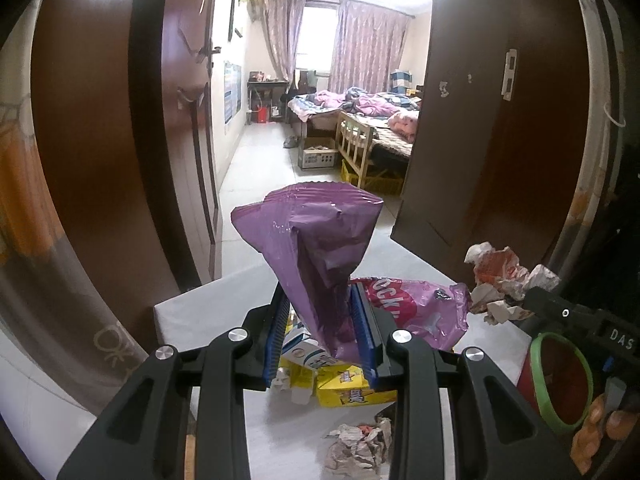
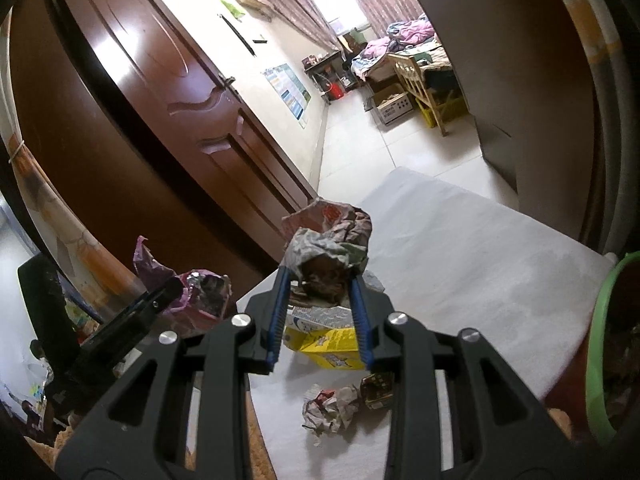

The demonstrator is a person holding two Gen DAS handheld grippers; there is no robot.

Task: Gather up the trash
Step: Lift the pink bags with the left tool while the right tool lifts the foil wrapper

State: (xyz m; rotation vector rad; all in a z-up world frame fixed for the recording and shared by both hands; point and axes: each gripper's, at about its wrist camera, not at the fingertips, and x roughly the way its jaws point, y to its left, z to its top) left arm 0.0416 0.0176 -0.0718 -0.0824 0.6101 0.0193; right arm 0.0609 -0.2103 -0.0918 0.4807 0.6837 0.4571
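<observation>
Purple foil fills the middle of the left wrist view: a crumpled purple snack bag (image 1: 320,248) is pinched by its lower end between the blue-padded fingers of the left gripper (image 1: 322,320) and rises above them, held up off the table. The right gripper (image 2: 320,304) is likewise clenched on a crumpled ball of printed paper (image 2: 326,248), which bulges out beyond its fingertips. Both loads hang in the air above a white table (image 2: 460,248).

Trash is still lying on the table. A flattened yellow carton (image 1: 344,388) lies under the left gripper, with a second crumpled paper ball (image 1: 360,446) nearer the camera. A small dark wrapper (image 2: 376,390) sits just beside that ball in the right wrist view. Another purple bag printed with white letters (image 1: 416,308) shows just past the held one, though I cannot tell whether it rests on the table or is part of the same bag.

A red bin with a green rim (image 1: 560,380) stands at the table's right edge, close to the right gripper. Beyond the table, a brown wooden door (image 2: 160,100) opens onto a bedroom.

The step in hand appears to be the carry: both grippers are loaded and lifted, and neither piece is in the bin yet. The next move probably calls for swinging each load over the green rim and opening the fingers only once it is above the opening. The light bag may cling or drift, so a low release seems wise. The carton, paper ball and wrapper would remain to collect.
</observation>
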